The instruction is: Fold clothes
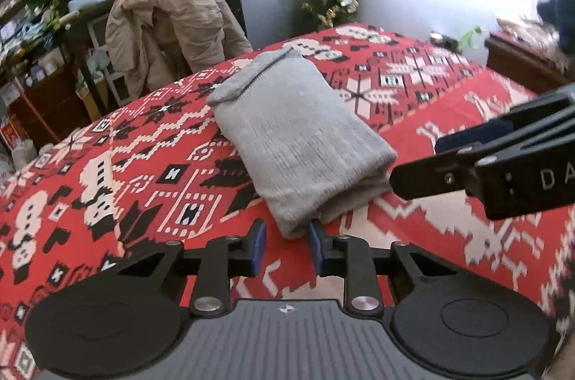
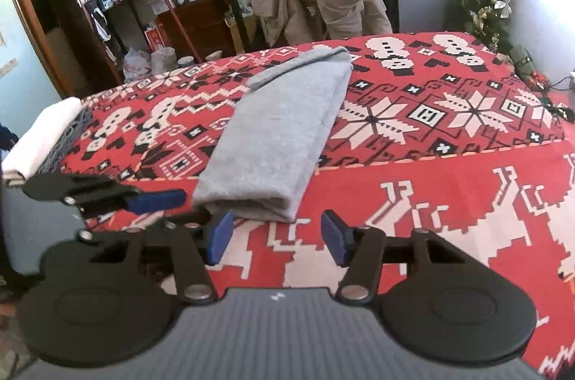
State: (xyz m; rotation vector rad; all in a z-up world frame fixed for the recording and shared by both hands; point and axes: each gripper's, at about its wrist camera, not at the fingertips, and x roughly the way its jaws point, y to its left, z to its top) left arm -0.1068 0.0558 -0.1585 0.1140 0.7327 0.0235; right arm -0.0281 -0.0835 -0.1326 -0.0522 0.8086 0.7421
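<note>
Folded grey garment point(image 1: 298, 135) on the red patterned cloth point(image 1: 449, 225).
Left gripper point(image 1: 287, 248) at its near end, jaws apart, nothing clamped. Right gripper point(image 2: 276, 241) just beside the same end, jaws wider apart, empty.

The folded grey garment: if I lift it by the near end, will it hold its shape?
Probably not. The grey garment looks soft knit, so it should droop. Its stacked layers look loose at the near edge and may slide apart. On the woven red cover, it will likely drag rather than glide.
</note>
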